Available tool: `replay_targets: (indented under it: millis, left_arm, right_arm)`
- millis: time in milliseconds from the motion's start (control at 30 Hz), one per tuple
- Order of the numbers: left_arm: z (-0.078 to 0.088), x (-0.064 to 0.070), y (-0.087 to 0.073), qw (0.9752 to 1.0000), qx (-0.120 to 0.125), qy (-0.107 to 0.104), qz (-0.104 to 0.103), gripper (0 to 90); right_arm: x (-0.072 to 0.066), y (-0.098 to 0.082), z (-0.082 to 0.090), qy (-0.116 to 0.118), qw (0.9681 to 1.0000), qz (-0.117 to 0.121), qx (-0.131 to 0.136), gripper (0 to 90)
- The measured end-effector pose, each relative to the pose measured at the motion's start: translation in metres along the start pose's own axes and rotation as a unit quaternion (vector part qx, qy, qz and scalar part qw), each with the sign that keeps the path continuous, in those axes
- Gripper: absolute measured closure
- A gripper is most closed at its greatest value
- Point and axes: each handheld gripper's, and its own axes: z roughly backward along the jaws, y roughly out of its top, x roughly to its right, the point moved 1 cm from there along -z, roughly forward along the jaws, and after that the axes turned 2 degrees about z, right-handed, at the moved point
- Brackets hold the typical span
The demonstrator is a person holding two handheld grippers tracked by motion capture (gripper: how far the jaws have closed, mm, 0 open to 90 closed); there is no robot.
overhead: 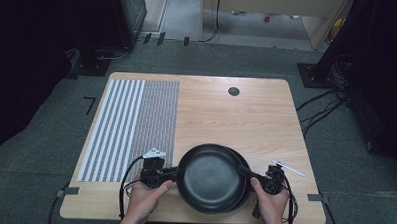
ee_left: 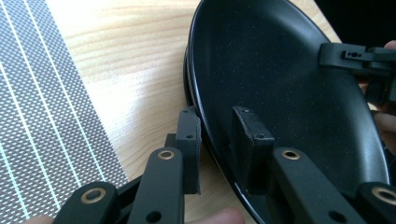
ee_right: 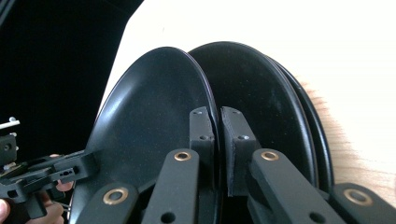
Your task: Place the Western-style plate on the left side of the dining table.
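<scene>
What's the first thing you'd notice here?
A black plate at the table's near edge, pinched at both rims: left gripper on one side, right gripper on the other. More black plates lie stacked beneath it. A striped mat covers the table's left side.

Overhead light falls evenly on the table (overhead: 211,112), while the room's edges stay dark. In the right gripper view the wood washes out to glare, and the close jaws look soft.

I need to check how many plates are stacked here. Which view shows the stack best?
The right gripper view: the top plate is lifted off the plates beneath, whose separate rims show at the right. The high view shows one offset rim; the left gripper view mostly the top plate's inside.
</scene>
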Motion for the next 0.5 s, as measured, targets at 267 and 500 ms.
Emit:
replay_targets:
  millis: [267,500]
  left_arm:
    - [0.007,0.000,0.003,0.9999,0.012,0.003,0.001,73.7]
    - [0.016,-0.003,0.007,0.9997,0.022,0.006,0.004,73.8]
  right_arm:
    - [-0.010,0.007,0.001,0.005,1.0000,0.007,0.002,84.5]
    - [-0.019,0.012,-0.005,0.009,0.9998,0.015,0.002,84.5]
